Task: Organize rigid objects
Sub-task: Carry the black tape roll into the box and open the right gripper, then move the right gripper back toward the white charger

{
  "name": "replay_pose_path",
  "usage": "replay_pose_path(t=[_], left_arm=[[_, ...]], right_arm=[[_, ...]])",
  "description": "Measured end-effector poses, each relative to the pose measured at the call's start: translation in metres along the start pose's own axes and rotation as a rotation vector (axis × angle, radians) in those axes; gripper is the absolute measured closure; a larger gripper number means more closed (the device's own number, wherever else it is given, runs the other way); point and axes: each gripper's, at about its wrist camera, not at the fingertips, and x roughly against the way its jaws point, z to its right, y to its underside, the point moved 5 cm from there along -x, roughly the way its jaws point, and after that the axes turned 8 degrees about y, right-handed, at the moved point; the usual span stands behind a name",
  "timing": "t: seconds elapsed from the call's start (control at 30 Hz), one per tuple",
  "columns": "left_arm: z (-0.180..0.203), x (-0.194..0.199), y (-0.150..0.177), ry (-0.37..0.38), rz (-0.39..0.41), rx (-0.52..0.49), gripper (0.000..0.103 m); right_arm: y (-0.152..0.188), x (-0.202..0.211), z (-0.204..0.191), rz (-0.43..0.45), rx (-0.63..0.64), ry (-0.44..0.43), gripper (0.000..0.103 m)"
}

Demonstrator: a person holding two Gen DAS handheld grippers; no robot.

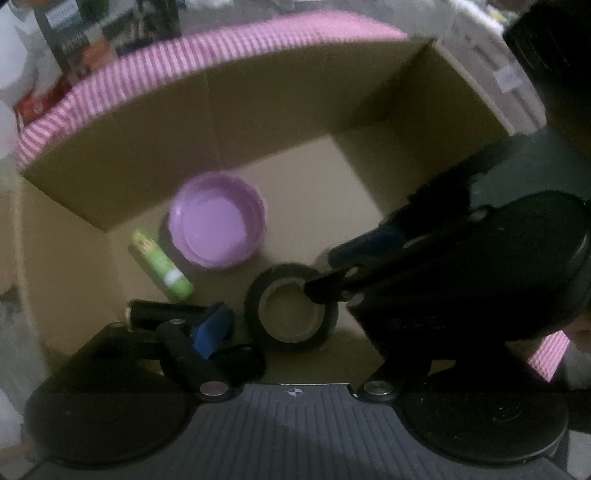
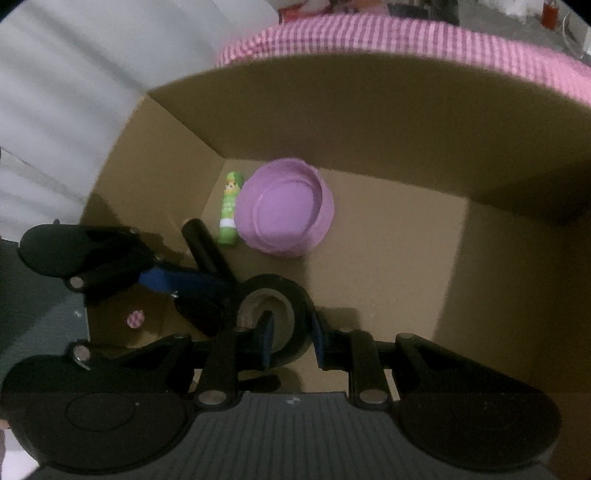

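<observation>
An open cardboard box [image 1: 303,110] [image 2: 369,122] holds a purple bowl [image 1: 218,225] [image 2: 284,212], a green tube [image 1: 160,264] [image 2: 229,205], a black cylinder [image 1: 155,314] [image 2: 205,245] and a black tape roll [image 1: 290,308] [image 2: 275,314]. My right gripper [image 2: 291,338] straddles the near wall of the tape roll, one finger inside its core, one outside; it also shows in the left wrist view [image 1: 325,284]. My left gripper [image 1: 266,332] is low in the box, its blue-padded finger [image 1: 210,332] beside the black cylinder; whether it holds anything is unclear.
The box stands on a pink-striped cloth [image 1: 221,48] [image 2: 406,33]. White fabric [image 2: 74,92] lies to the left of the box. Boxes and packages [image 1: 92,33] stand behind. The box floor to the right of the bowl [image 2: 388,266] is bare.
</observation>
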Motion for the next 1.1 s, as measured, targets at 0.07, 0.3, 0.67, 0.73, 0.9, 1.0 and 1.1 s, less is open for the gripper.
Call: replay_pose_path(t=[0.07,0.3,0.67,0.73,0.9,1.0,1.1], left_arm=[[0.003,0.016,0.004,0.006,0.043,-0.004,0.022],[0.030,0.087,0.010,-0.013,0.250,-0.048,0.021],[0.049,0.149,0.097,0.080,0.495,0.035,0.001],[0.052,0.148,0.114,0.079,0.508,0.046,0.000],[0.054,0.134,0.156,0.103,0.527,0.101,0.000],[0.057,0.124,0.175,0.108,0.543,0.125,0.000],[0.063,0.115,0.186,0.115,0.571,0.119,0.000]], right_arm=[[0.003,0.017,-0.002,0.047,-0.001,-0.003,0.078],[0.040,0.112,-0.014,0.339,-0.008,0.012,0.045],[0.159,0.206,-0.044,0.668,-0.022,0.031,0.000],[0.177,0.202,-0.051,0.669,-0.016,0.074,0.000],[0.212,0.183,-0.062,0.621,0.003,0.213,0.000],[0.227,0.173,-0.067,0.605,0.012,0.283,0.000],[0.231,0.166,-0.068,0.597,0.009,0.338,0.000]])
